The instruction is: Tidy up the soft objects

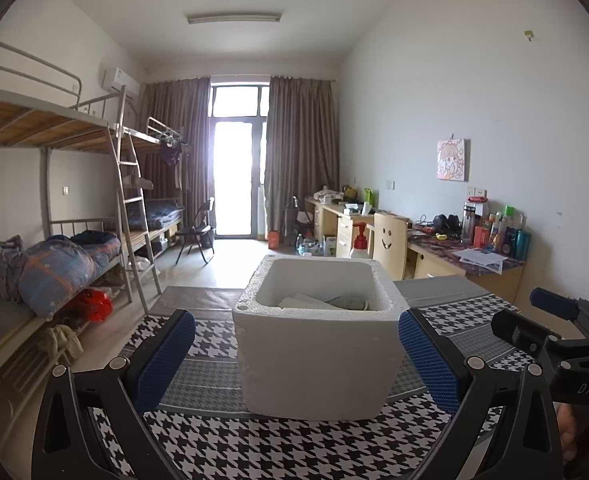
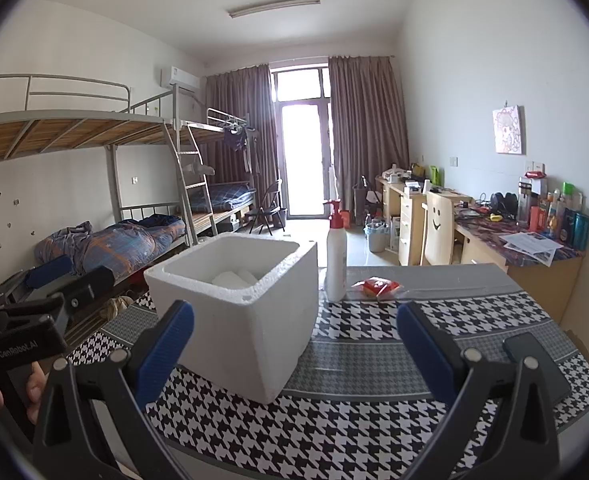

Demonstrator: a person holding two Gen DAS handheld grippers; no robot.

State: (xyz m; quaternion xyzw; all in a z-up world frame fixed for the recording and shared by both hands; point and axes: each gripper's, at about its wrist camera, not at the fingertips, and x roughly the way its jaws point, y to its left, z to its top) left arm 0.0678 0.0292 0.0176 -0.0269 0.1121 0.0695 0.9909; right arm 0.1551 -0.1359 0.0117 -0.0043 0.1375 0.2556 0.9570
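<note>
Foam box (image 1: 318,344) sits at the centre of the left wrist view on the houndstooth-covered desk (image 1: 294,448), open at the top, with pale soft items (image 1: 322,302) lying low inside it. The left hand-held gripper (image 1: 296,356) has its blue-padded fingers spread wide, one on each side of the box in the frame, holding nothing. In the right wrist view the box stands left of centre, and white soft pieces (image 2: 234,278) show just over its rim. The right hand-held gripper (image 2: 294,354) is spread wide and empty too. Just right of the box in that view stands a white pump bottle (image 2: 336,252) with a red top, and a small red packet (image 2: 378,286) lies on the desk beside it. A dark phone (image 2: 536,364) rests at the lower right of the frame
</note>
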